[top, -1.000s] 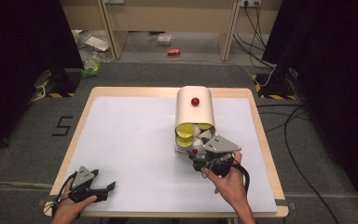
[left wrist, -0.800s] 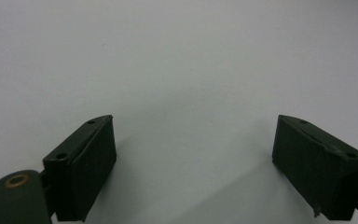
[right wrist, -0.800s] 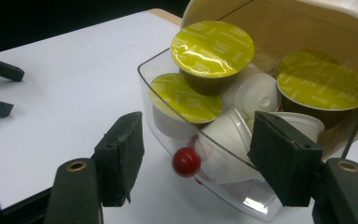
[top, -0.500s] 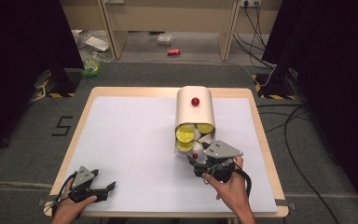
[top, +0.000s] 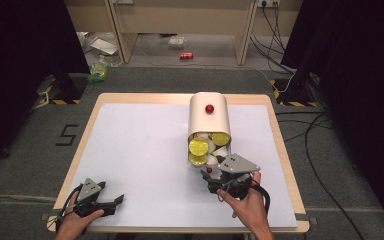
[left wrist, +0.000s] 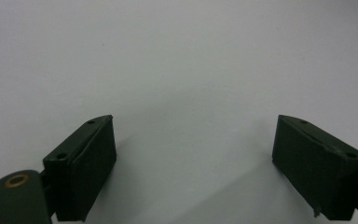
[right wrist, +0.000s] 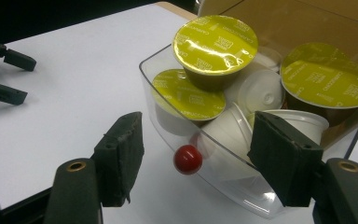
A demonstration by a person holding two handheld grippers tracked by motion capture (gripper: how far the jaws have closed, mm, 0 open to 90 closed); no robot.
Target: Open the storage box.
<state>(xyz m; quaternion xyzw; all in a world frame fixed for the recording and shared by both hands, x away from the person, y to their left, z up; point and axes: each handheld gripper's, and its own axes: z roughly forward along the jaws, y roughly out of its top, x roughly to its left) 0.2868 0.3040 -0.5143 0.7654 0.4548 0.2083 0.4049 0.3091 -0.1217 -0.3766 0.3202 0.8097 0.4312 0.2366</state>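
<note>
Right now my right gripper [top: 211,176] sits at the near right of the table [top: 130,150], pointing at the clear drawer [right wrist: 205,154] pulled out of the white container [top: 209,120]. In the right gripper view its jaws stand apart on either side of the small red knob [right wrist: 188,159] on the drawer's front wall, and I see a gap between each pad and the knob, so nothing is clamped. The right-hand jaw sits close against the clear wall; I cannot tell whether it touches.

Past the knob, the drawer is packed with coffee capsules: three with yellow foil lids [right wrist: 216,38] face up or tilted, and several white ones [right wrist: 261,91] lie jumbled between them, pressing toward the front wall. The container itself lies on the white sheet with a second red knob [top: 209,108] on its top side.

Farther out, my left gripper [top: 120,202] rests at the near left corner, well apart from the drawer. Its jaws are spread wide over bare white surface, holding nothing.

Beyond the table, on the floor, lie a red can [top: 186,55], some scattered packaging [top: 100,45] and cables [top: 300,50].
</note>
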